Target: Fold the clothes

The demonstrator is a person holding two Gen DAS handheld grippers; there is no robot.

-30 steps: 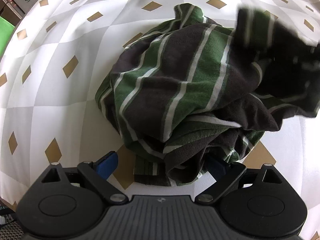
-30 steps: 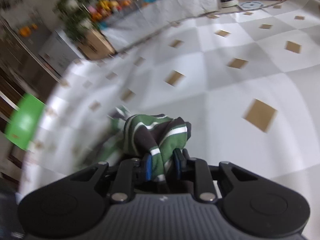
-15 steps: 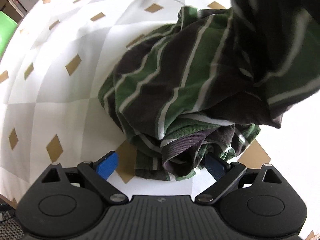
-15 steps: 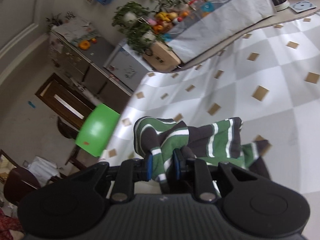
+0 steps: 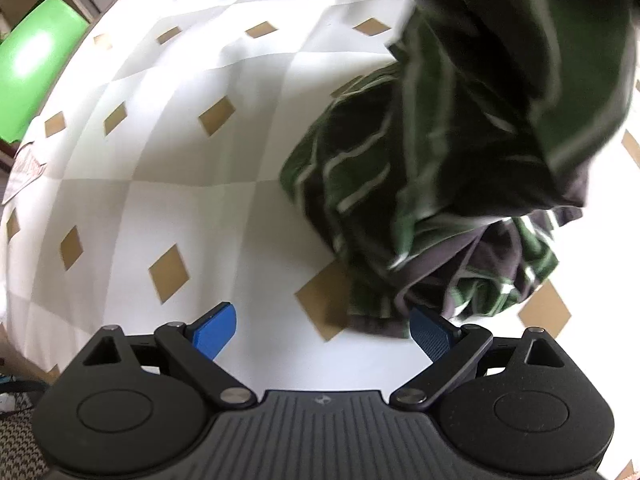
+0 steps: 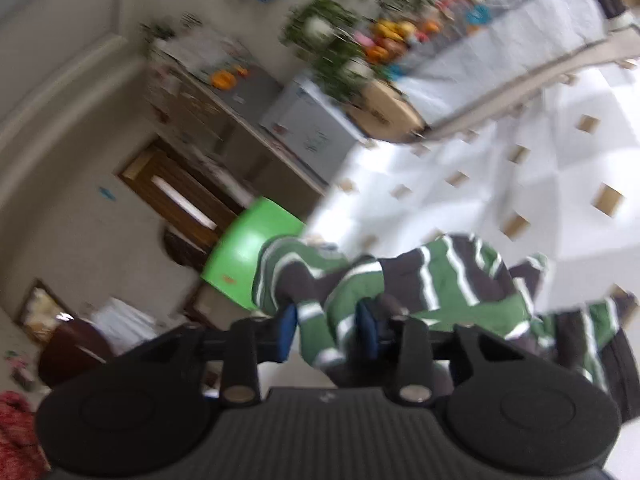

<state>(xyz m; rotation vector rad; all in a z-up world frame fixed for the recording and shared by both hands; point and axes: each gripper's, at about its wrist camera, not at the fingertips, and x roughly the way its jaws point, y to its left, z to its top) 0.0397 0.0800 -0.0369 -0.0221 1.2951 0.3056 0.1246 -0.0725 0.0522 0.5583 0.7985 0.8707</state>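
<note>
My right hand-held gripper [image 6: 326, 328] has a bunched fold of the striped shirt [image 6: 424, 284] between its blue pads, and its jaws are opening at this moment; the cloth sits in the gap, but the picture is blurred and I judge the pads are easing off it rather than pressing. My left hand-held gripper [image 5: 322, 330] is spread wide and empty, pointing steeply down at the surface [image 5: 192, 184], with the shirt's lower hem lying just beside its right-hand pad and not between the two. The shirt [image 5: 408, 200] itself is crumpled: its lower part heaps on the checked cloth of the surface, its upper part hangs raised from my right side and fills the top right of the left view. In my judgement this is a light, limp knit with no stiffness; it will sag, stretch and slide off any single pinch, and a thick bunch held loosely will spill out. It is not fragile. I would take it at flat single layers of firm edge, the hem or a shoulder seam, one in each hand, well apart, so that it can be spread before any fold. The heap hides the collar and sleeves, so I cannot tell which edge is which.
</note>
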